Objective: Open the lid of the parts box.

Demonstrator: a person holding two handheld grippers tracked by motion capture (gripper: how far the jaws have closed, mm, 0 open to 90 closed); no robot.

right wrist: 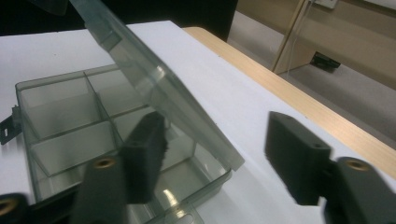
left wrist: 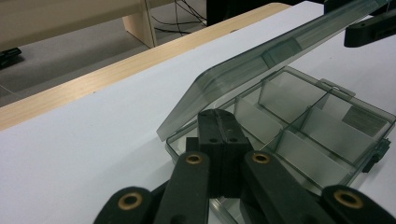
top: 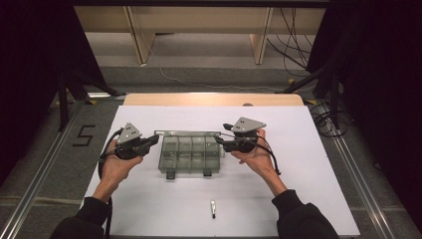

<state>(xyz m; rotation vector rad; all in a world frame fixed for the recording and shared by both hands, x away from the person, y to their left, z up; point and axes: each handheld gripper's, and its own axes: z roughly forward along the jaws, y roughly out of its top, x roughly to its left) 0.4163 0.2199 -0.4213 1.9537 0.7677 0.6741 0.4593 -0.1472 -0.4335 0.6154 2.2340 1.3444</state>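
A clear compartment box [top: 189,155] is seen mid-desk on the white desk [top: 149,209] surface, its latches facing the person, its hinged lid [left wrist: 261,70] raised partway and tilted back. The left gripper [left wrist: 219,135] is held at the box's left end with jaws pressed together, nothing between them; the tips seem to rest at or just over the box's near corner wall, probably to steady the base so it is not dragged while the lid is swung, though contact cannot be confirmed. The right gripper [right wrist: 210,154] is spread wide, one jaw inside the lid's line over a compartment, the other outside over the desk, so the lid's end edge is straddled but not pinched; it is judged to be set up for propping or pushing the lid further open. The compartments look empty. A small pen-like item [top: 213,209] lies alone nearer the person, well apart from the box. Open desk is left behind the box for the lid to fall back; the far wooden edge [top: 214,98] is well clear. Room at both sides is ample.
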